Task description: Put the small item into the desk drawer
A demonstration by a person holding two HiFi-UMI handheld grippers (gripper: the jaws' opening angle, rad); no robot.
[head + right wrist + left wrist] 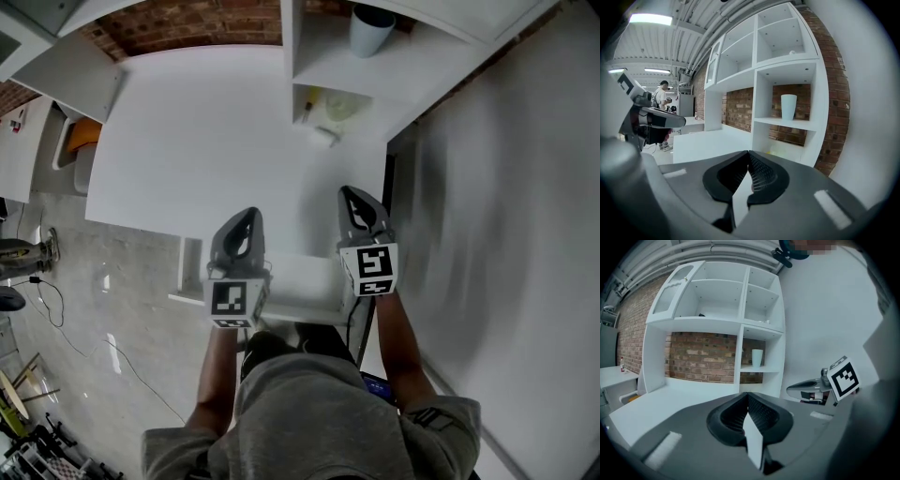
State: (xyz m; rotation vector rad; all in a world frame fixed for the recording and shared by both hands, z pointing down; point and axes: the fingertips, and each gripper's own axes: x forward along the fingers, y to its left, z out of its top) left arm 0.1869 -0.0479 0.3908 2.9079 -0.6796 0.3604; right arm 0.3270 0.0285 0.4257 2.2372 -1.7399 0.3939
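Two claws, and neither holds anything, so by my reading none of the task is done yet. The left claw (249, 216) has its jaws pressed together on nothing, and the right claw (353, 193) is the same, closed tip to tip with nothing between. They are held side by side, apart, over the near edge of the white worktop (206, 159).

Between the two claws and a little below them sits what seems to be the drawer (300, 281), a white box standing out from under the worktop. It looks pulled open, though its inside is hard to read. The likely small item (342, 106), a pale yellow-green thing, lies well ahead of the right claw in the lowest compartment of the shelf unit (291, 56).

What is left, I judge: reach in, open a claw, take the item, carry it back to the drawer and release it — perhaps push the drawer shut.

Counted:
- two claws
- one drawer
- one shelf unit
- one cup (370, 28), on the shelf above the item
- one pale item, plus one or two smaller bits beside it that I cannot make out
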